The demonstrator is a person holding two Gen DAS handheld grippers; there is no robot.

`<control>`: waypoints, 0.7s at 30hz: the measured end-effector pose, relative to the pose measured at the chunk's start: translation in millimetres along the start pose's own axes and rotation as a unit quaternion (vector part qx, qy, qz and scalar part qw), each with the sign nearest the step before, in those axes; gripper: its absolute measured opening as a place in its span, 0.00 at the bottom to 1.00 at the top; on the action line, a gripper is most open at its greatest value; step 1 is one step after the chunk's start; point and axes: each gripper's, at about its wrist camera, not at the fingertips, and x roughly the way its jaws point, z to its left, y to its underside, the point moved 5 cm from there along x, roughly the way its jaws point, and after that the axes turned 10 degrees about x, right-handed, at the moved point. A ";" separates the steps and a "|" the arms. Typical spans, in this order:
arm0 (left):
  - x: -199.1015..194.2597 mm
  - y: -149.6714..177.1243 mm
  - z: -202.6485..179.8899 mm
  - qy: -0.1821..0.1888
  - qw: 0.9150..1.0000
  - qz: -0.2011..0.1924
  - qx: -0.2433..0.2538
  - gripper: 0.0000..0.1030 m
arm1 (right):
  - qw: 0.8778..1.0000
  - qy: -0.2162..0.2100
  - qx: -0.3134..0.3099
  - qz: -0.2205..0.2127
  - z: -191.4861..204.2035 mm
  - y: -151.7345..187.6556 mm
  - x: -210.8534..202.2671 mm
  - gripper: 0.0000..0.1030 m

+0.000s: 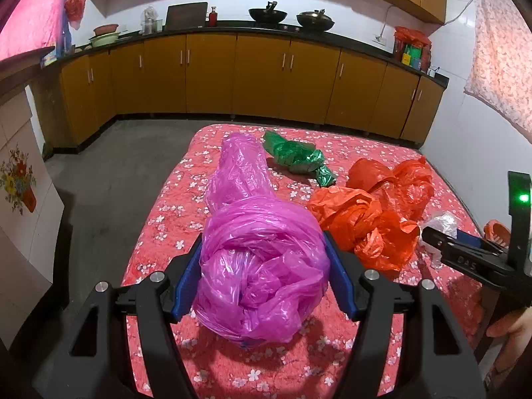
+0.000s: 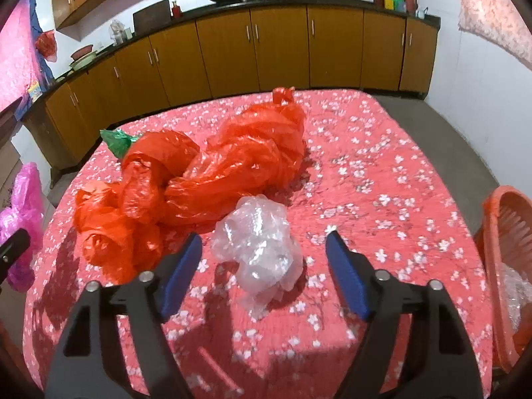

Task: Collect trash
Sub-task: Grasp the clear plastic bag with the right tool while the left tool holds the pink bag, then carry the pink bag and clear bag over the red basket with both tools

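Left gripper (image 1: 262,277): jaws pressed against both sides of a crumpled magenta plastic bag (image 1: 256,252), its knotted end held between the blue pads (image 1: 184,286).
Right gripper (image 2: 264,274): jaws held wide apart, a crumpled clear plastic wrap (image 2: 259,249) lying between them, untouched.
Table (image 2: 382,173): covered in a red floral cloth; all trash is seen on it.
Beyond the wrap: twisted orange-red plastic bags (image 2: 199,173), touching it at the rear.
Far left: a crumpled green plastic bag (image 1: 297,158), just beside the magenta bag's far end.
Right edge: an orange slatted plastic basket (image 2: 502,249), clear plastic seen inside.
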 end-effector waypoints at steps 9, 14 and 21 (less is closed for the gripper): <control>0.1 -1.9 -8.5 0.005 1.000 -0.002 0.008 0.65 | 1.000 -0.005 0.002 0.020 -6.6 3.3 8.2 0.44; -7.2 -3.0 -17.1 0.015 1.000 -0.006 0.018 0.65 | 1.000 0.000 -0.001 0.013 -18.8 7.6 -6.6 0.40; -19.7 -9.3 -48.8 0.039 0.998 -0.016 0.037 0.65 | 0.999 0.031 0.018 -0.011 -62.5 13.1 -46.6 0.39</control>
